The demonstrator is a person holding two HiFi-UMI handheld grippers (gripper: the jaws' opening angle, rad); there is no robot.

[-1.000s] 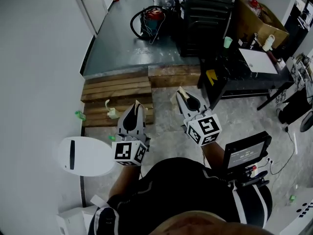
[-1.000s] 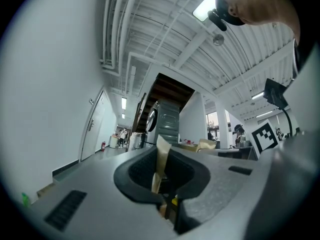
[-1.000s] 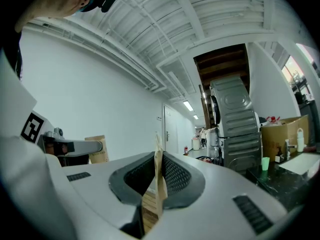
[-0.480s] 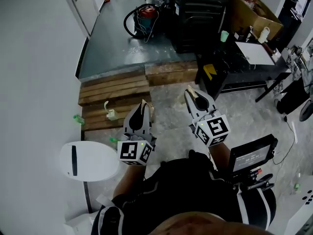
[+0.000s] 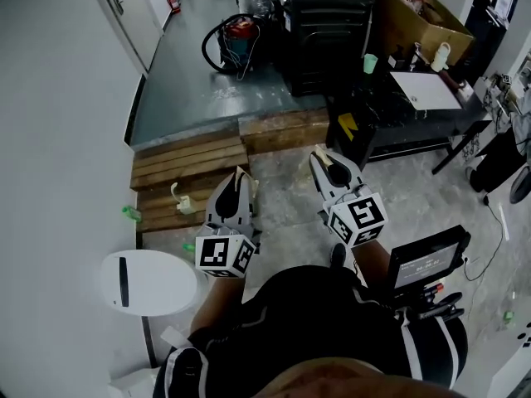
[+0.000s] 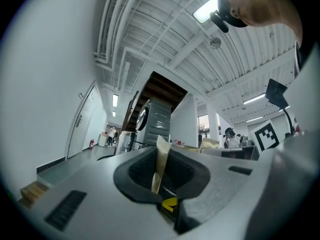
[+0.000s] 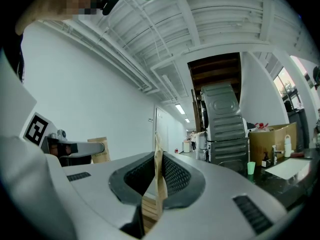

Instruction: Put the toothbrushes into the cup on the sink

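Held the left hand-held gripper [image 5: 239, 174] and the right hand-held gripper [image 5: 320, 151] out in front of the body, side by side and apart, above the floor [image 5: 290, 222]. Carried nothing in either. Found the tan pads [image 6: 159, 164] of the left pressed together on themselves, and the right's pads [image 7: 160, 184] likewise.

Could not make out the toothbrushes for certain. Noted small green bits [image 5: 130, 214] beside the wooden pallet [image 5: 191, 160] and a pale thing [image 5: 180, 201] standing on it, all too small to name. Took the white rounded body [image 5: 162, 284] low at the left, near the wall [image 5: 58, 139], for the likely sink. Saw no cup on it, only a dark bar [image 5: 122, 270].

Judged a toothbrush light, stiff and thin, with a smooth handle apt to swivel or slip in a narrow pinch. Thought it best to take hold across the handle near its middle, clear of the bristles, pads square to it, so as to tip it upright into the cup. Judged the cup light as well and easy to knock over. Reckoned the task not yet begun, with the jaws to be spread and the brushes to be reached first.
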